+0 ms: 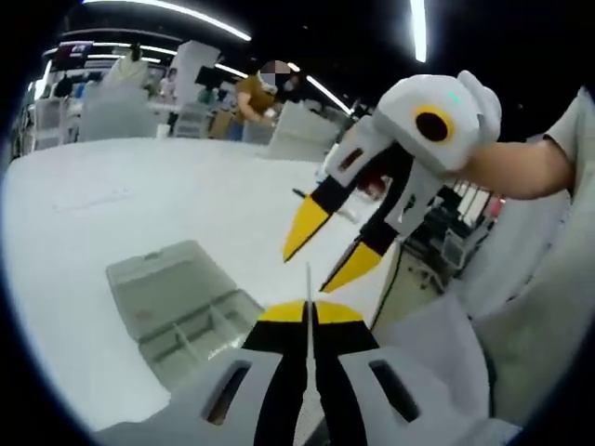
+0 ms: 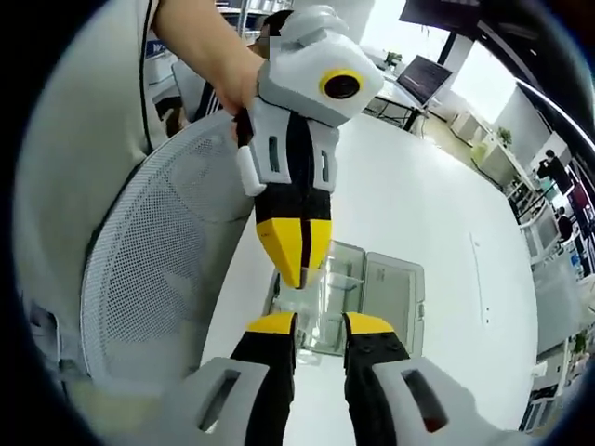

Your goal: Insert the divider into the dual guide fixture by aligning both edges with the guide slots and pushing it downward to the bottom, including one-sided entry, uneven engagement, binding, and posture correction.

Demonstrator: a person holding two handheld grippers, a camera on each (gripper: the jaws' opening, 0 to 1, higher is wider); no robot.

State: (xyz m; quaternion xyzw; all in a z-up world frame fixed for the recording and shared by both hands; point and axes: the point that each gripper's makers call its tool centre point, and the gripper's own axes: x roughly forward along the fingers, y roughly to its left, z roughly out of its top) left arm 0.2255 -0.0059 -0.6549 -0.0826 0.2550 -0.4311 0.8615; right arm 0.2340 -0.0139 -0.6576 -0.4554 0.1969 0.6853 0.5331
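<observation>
Left gripper (image 1: 309,311) sits closest in its own view, jaws pressed together on a thin clear divider (image 1: 308,288), which stands edge-on and pokes up past the yellow tips. From the right gripper view that same gripper (image 2: 299,276) hangs tips-down over the table, with the clear sheet (image 2: 311,279) just visible below the tips. Big white table (image 1: 139,214) carries the fixture, a translucent grey box (image 1: 177,311) with its lid folded flat beside it; inside I can make out clear partitions, though the guide slots themselves are too small to pick out. Divider is in the air above the box, well short of any slot. Right gripper (image 2: 321,321) has its jaws apart with nothing between them; in the left gripper view it hovers (image 1: 321,255) beside the divider, tips spread. My read: alignment is the step in hand, insertion not started. Doing it well means squaring the sheet to the slot line first, lowering until both edges catch together, and using the free right gripper to steady the far edge or the box. If one side enters first, back off and level, don't force it, thin plastic will bind or bow. Count: two grippers, one divider, one box with one lid, one mesh chair back (image 2: 158,242), a few people far off in the background.
</observation>
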